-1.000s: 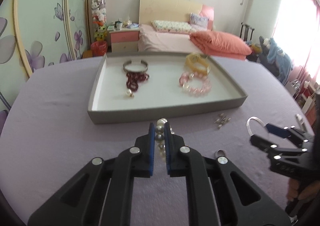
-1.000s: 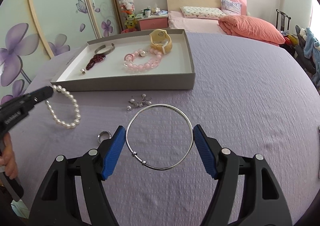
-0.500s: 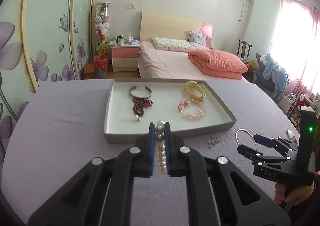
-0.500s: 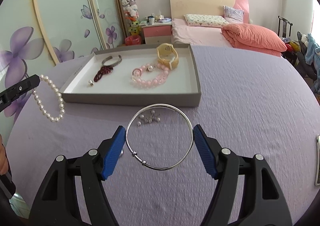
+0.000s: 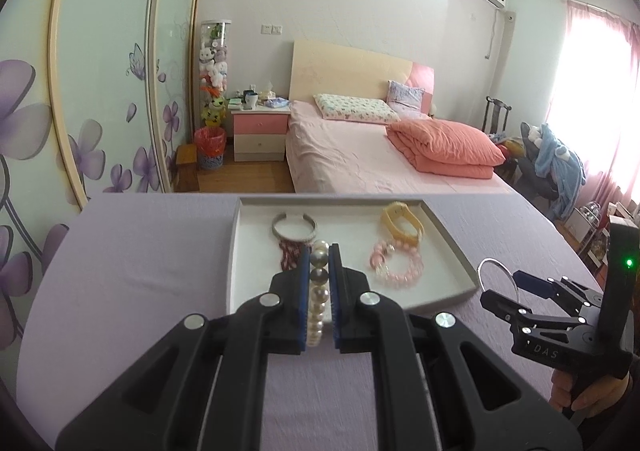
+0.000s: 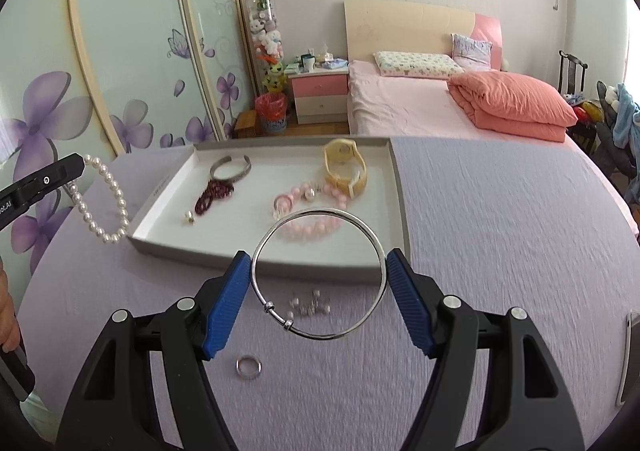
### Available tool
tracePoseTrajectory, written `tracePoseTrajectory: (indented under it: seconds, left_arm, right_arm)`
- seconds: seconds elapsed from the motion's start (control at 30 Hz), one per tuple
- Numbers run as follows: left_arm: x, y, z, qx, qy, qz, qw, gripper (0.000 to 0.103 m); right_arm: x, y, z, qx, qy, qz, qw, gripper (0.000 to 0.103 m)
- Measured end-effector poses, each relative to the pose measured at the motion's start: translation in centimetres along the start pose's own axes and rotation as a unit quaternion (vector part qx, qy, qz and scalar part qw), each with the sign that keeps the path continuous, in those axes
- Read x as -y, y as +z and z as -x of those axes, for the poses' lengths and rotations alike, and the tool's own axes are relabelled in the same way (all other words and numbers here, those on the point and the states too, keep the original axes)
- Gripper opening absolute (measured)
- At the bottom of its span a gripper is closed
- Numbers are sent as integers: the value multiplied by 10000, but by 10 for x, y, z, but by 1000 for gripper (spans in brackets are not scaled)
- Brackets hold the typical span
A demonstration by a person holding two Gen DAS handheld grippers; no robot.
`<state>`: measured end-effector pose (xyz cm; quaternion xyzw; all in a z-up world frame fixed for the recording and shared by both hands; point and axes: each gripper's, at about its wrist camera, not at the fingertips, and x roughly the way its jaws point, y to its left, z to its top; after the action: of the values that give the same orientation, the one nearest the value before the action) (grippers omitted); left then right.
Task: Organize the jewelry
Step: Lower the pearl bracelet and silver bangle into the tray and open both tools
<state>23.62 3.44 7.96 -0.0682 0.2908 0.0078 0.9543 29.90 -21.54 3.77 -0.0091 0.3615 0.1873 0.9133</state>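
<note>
My left gripper is shut on a white pearl bracelet, held above the purple table in front of the grey tray. In the right wrist view the pearl bracelet hangs from the left gripper left of the tray. My right gripper is shut on a thin silver bangle, gripped across its width above the table. In the left wrist view the right gripper holds the bangle right of the tray. The tray holds a silver cuff, a dark red bead strand, a pink bead bracelet and a yellow band.
A small silver ring and a cluster of small silver pieces lie on the purple tablecloth under my right gripper. A small pearl piece lies in the tray. A bed and nightstand stand beyond the table.
Both grippers have risen and moved toward the tray with their bracelets. The pearl bracelet now hangs at the tray's left corner; the bangle now overlaps the tray's near edge.
</note>
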Motion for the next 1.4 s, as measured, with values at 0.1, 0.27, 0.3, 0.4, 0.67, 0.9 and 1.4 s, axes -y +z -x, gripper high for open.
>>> tracePoseTrajectory:
  seconds: [0.1,0.27,0.3,0.4,0.67,0.9,1.4]
  left_arm:
    - [-6,11,-11,17,85,62,9999,9]
    - [-13,24,-31,3,148,146,9998,9]
    - [-14,26,-35,-8,148,150,9998,9]
    - [-15,32,-46,-25,153,133,9998,9]
    - [-13,47,-72,-67,116,96,9999,9]
    - [-10,41,-99,-259,128,84,9995,9]
    - [-18,33,-121,-367,202,200,9989,29]
  right_arm:
    - [1,11,-8,35,3,-27,10000,71]
    - [3,31,-28,59,5,-14,10000,71]
    - [4,35,-31,64,-7,-9,10000,71]
    - [5,46,-43,81,-40,9,10000,71]
    - [-1,61,-66,109,-80,113,9998,71]
    - [2,56,-80,-29,-86,136,9999,71]
    - [1,53,-88,-127,-114,185,9997,71]
